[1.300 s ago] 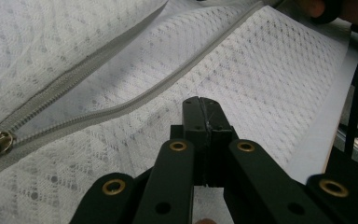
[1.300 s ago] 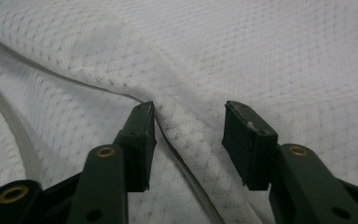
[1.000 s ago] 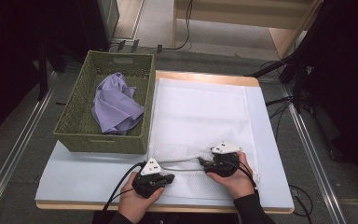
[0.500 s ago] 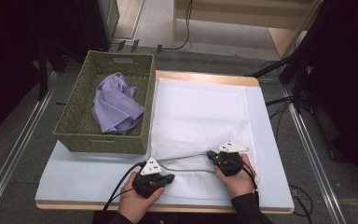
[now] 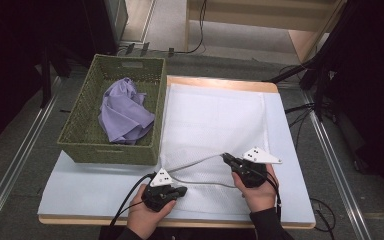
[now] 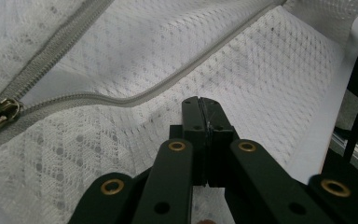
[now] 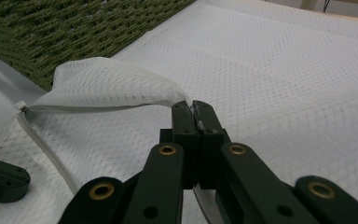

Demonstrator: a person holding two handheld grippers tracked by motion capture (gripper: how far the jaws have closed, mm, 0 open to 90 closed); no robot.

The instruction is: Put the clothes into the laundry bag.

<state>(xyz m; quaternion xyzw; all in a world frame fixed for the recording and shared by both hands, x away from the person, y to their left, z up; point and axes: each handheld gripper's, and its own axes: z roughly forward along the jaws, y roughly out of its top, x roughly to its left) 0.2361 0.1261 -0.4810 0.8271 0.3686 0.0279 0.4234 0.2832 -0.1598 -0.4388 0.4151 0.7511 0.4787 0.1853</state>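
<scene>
A white mesh laundry bag [image 5: 215, 120] lies flat on the table, its grey zipper [image 5: 195, 162] open along the near edge. My left gripper [image 5: 182, 190] is shut on the lower mesh edge [image 6: 121, 140] and rests on the table. The zipper pull [image 6: 0, 114] sits at the opening's left end. My right gripper [image 5: 226, 157] is shut on the upper zipper edge and holds it off the table, so the mouth gapes. In the right gripper view the jaws [image 7: 193, 106] pinch this raised flap [image 7: 107, 81].
A green woven basket [image 5: 85, 145] stands at the table's left with a crumpled purple cloth [image 5: 125, 112] inside. The pale blue table top [image 5: 90, 185] shows bare to the left of the bag. Cables and dark stands surround the table on the floor.
My right gripper has drawn the upper zipper edge up and a little to the right, widening the bag's mouth. The left gripper has stayed in place.
</scene>
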